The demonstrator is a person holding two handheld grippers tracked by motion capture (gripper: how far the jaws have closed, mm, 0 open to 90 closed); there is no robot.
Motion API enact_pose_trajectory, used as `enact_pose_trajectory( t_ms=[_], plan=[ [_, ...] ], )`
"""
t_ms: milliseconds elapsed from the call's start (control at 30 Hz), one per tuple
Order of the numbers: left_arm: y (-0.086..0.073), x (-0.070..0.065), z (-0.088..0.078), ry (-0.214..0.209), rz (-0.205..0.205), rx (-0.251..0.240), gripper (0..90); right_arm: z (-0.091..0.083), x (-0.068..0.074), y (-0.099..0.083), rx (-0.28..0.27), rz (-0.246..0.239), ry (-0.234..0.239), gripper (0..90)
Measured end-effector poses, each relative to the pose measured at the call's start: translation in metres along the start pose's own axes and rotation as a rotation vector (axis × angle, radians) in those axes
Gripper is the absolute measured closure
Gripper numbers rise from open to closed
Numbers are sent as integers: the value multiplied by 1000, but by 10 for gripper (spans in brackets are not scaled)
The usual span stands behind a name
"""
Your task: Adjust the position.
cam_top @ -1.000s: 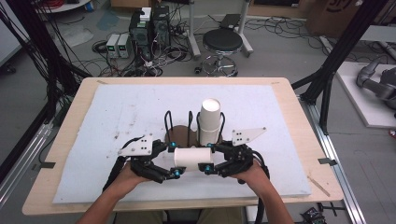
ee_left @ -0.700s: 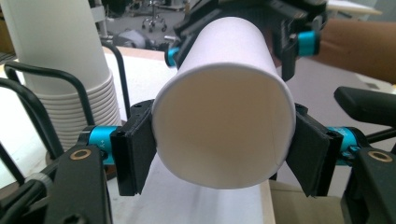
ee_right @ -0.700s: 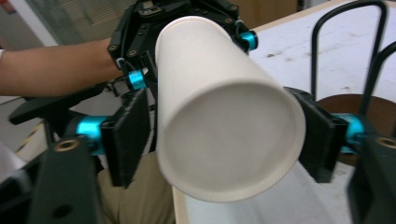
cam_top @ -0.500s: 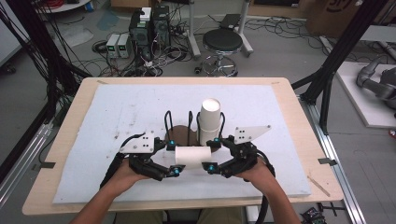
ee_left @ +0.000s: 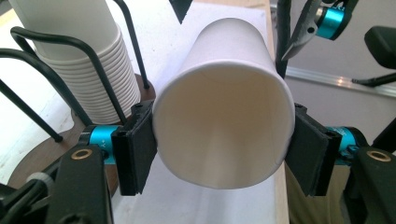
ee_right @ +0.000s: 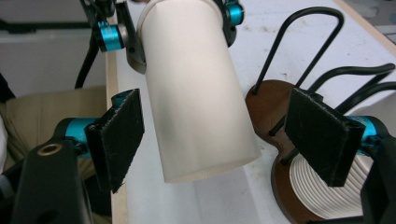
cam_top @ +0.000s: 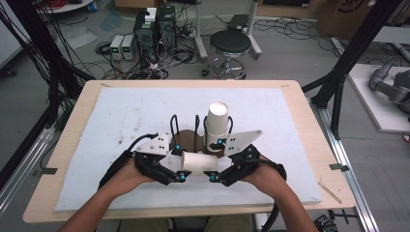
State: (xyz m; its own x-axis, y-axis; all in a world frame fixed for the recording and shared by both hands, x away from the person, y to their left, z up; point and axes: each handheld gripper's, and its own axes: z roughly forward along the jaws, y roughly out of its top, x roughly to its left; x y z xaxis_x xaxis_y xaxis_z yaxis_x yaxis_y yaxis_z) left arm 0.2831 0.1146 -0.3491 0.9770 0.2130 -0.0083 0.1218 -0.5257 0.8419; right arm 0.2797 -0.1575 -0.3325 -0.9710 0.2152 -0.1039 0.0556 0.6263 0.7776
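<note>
A white paper cup (cam_top: 198, 162) lies level in the air between my two grippers, above the white mat. My left gripper (cam_top: 181, 163) is shut on it. In the left gripper view both pads press the rim of the cup (ee_left: 224, 130), whose open mouth faces the camera. My right gripper (cam_top: 216, 162) has just opened its jaws. In the right gripper view the cup's base end (ee_right: 196, 102) sits between the pads (ee_right: 119, 135) with a gap on each side. Just behind stands a stack of cups (cam_top: 217, 121) in a black wire holder (cam_top: 186, 137) on a brown base.
A white mat (cam_top: 121, 116) covers the wooden table (cam_top: 72, 130). The holder's other wire loops stand beside the stack (ee_left: 79, 60). Beyond the table's far edge are a stool (cam_top: 230, 43) and computer boxes (cam_top: 154, 29) among cables on the floor.
The right gripper's jaws have opened off the cup's base end. Both hands have risen a little, and the cup stays level in the left gripper.
</note>
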Motion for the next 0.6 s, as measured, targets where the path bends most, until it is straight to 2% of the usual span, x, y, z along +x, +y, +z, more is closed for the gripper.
enact_pose_trajectory(
  t_ms=[133,433,600],
  plan=[
    [4,2,-2,3,4,30,322,5,0,7,44,-36,1,206],
    [15,4,-4,3,38,125,326,17,1,16,137,-87,9,208],
    [20,5,-3,6,50,161,325,25,2,20,187,-112,11,212]
  ],
)
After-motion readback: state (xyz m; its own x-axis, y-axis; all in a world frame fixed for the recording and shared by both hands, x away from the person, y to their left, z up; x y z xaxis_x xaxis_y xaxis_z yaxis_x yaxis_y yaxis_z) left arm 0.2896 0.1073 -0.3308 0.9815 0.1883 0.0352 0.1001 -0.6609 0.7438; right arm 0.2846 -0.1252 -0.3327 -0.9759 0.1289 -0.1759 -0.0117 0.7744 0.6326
